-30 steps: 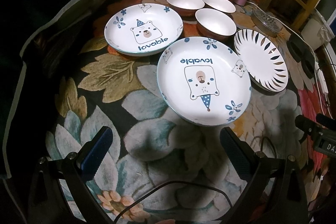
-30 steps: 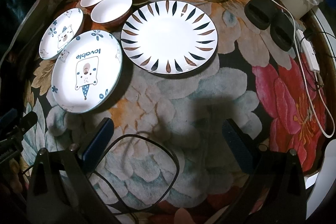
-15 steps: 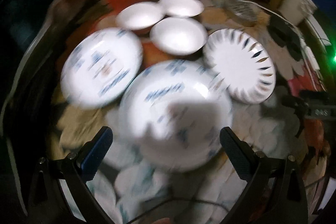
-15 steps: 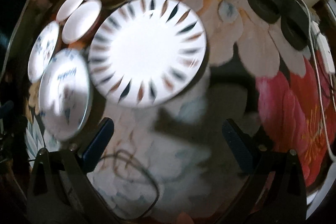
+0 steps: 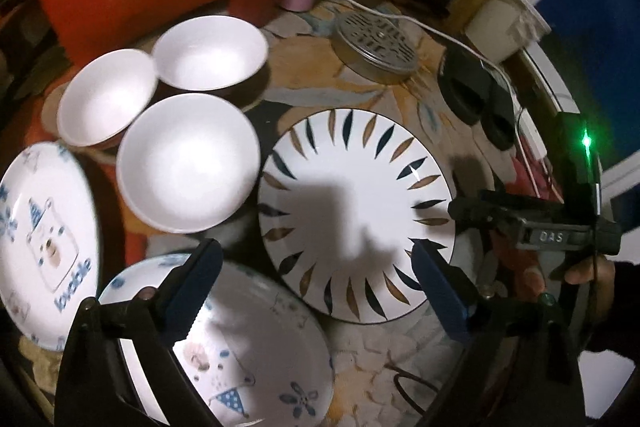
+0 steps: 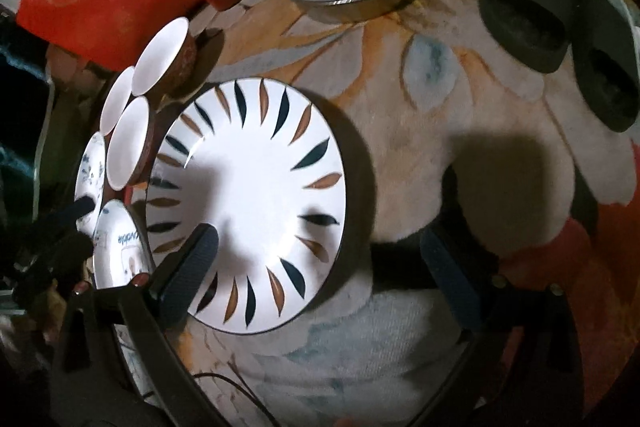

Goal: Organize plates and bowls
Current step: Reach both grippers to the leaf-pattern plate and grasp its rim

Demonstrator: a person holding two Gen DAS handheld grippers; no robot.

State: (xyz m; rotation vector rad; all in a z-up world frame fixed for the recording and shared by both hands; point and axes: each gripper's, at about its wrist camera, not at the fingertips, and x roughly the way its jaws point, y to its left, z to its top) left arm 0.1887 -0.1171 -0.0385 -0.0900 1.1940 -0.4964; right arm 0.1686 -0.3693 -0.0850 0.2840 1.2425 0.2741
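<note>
Left wrist only: bear plate [image 5: 44, 247] face-up.

Both wrist cameras are looking steeply down from close above the table; both are sharing the leaf plate [image 5: 356, 215] [image 6: 248, 203] and bowls [image 5: 188, 163] [image 6: 128, 143].

both tools gape wide: left tool [image 5: 316, 287], right tool [image 6: 320, 267].

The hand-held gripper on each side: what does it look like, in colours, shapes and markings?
The left hand-held gripper has two dark blue ribbed pads on black angular arms. The right hand-held gripper is built the same. Seen from the left wrist, its black body carries a label reading "DAS" and a green light; a thin black cable trails below.
</note>
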